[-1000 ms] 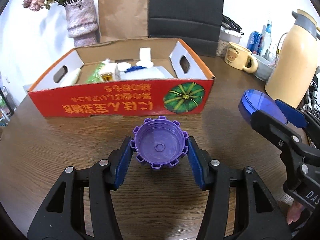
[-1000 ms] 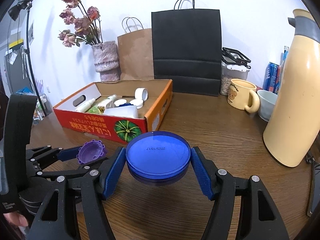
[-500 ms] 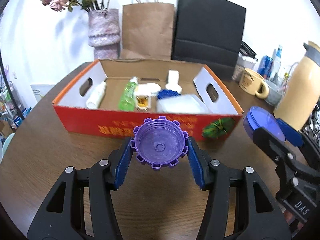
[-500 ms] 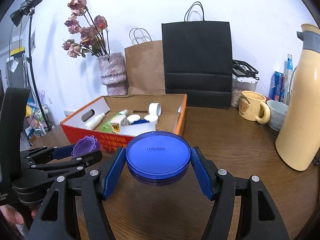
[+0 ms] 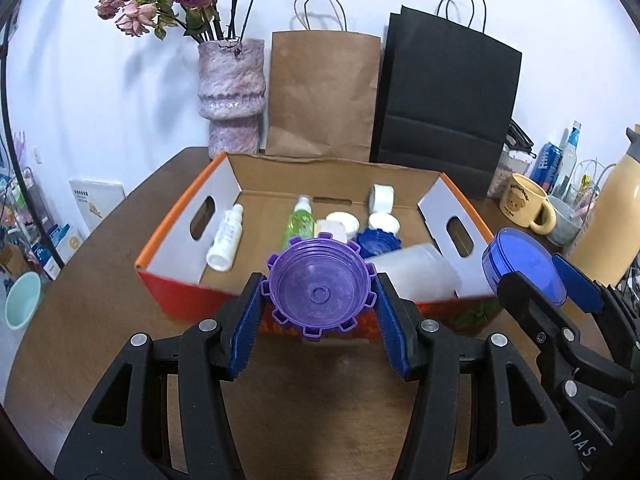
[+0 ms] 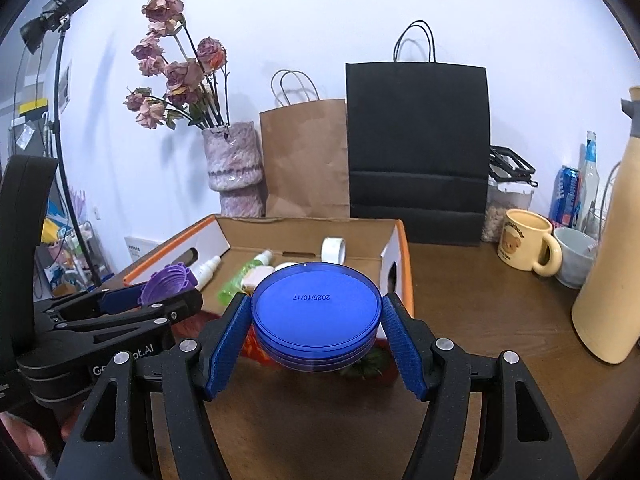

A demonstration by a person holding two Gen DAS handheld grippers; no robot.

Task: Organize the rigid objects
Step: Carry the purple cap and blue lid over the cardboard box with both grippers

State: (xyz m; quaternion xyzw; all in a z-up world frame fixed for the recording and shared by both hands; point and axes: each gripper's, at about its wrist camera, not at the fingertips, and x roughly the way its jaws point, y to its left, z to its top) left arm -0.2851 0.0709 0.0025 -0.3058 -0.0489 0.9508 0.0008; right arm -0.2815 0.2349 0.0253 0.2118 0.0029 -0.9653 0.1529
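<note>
My left gripper (image 5: 318, 300) is shut on a purple notched lid (image 5: 318, 286), held in the air above the near wall of the red cardboard box (image 5: 176, 288). My right gripper (image 6: 316, 332) is shut on a round blue lidded container (image 6: 316, 304), held above the box's near right corner (image 6: 402, 256). Each gripper shows in the other's view: the right one with the blue container (image 5: 524, 266), the left one with the purple lid (image 6: 166, 286). The box holds a white bottle (image 5: 226, 236), a green bottle (image 5: 300, 222), white jars (image 5: 382, 196) and a blue lid (image 5: 378, 242).
Behind the box stand a vase of dried flowers (image 5: 232, 92), a brown paper bag (image 5: 324, 92) and a black paper bag (image 5: 444, 100). To the right are a yellow bear mug (image 6: 524, 240), a grey bowl (image 6: 576, 252), cans and a tall cream thermos (image 6: 612, 264). Brown table (image 6: 480, 320).
Both grippers have risen and moved forward toward the box with their objects still held. The box interior now shows from above.
</note>
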